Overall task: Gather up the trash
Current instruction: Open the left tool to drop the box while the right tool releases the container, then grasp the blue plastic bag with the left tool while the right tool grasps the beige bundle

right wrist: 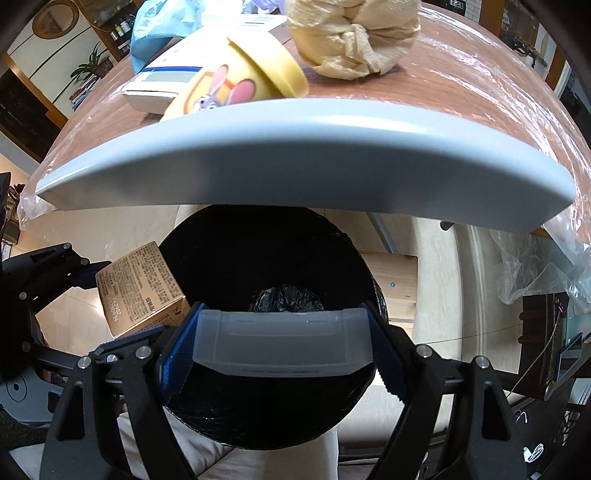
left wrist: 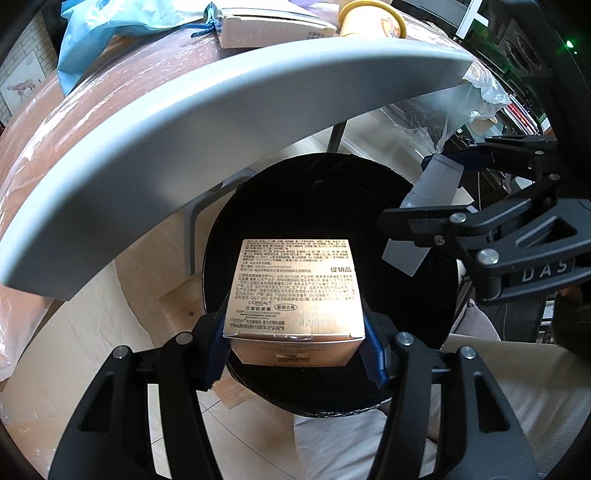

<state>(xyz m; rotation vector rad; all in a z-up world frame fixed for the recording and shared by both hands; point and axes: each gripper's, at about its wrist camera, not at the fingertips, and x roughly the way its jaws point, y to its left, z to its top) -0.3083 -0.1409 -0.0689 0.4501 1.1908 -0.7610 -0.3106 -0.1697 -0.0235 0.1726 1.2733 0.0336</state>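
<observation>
My left gripper (left wrist: pixel 295 347) is shut on a gold L'Oreal carton (left wrist: pixel 295 291) and holds it over the open mouth of a black-lined trash bin (left wrist: pixel 325 192) that stands below the table edge. My right gripper (right wrist: pixel 280 343) is shut on a translucent plastic box (right wrist: pixel 280 339), also over the bin (right wrist: pixel 266 243). In the left wrist view the right gripper (left wrist: pixel 436 206) and its plastic box (left wrist: pixel 428 199) show at the bin's right rim. In the right wrist view the gold carton (right wrist: pixel 140 284) and the left gripper (right wrist: pixel 122 306) show at the bin's left rim.
A wooden table with a grey edge (right wrist: pixel 295 155) overhangs the bin. On it lie a yellow cartoon cup (right wrist: pixel 236 81), a crumpled paper wad (right wrist: pixel 351 33), a white carton (left wrist: pixel 266 26) and a blue bag (left wrist: pixel 110 22). Clear plastic sheet (right wrist: pixel 535 266) hangs off the table's right side.
</observation>
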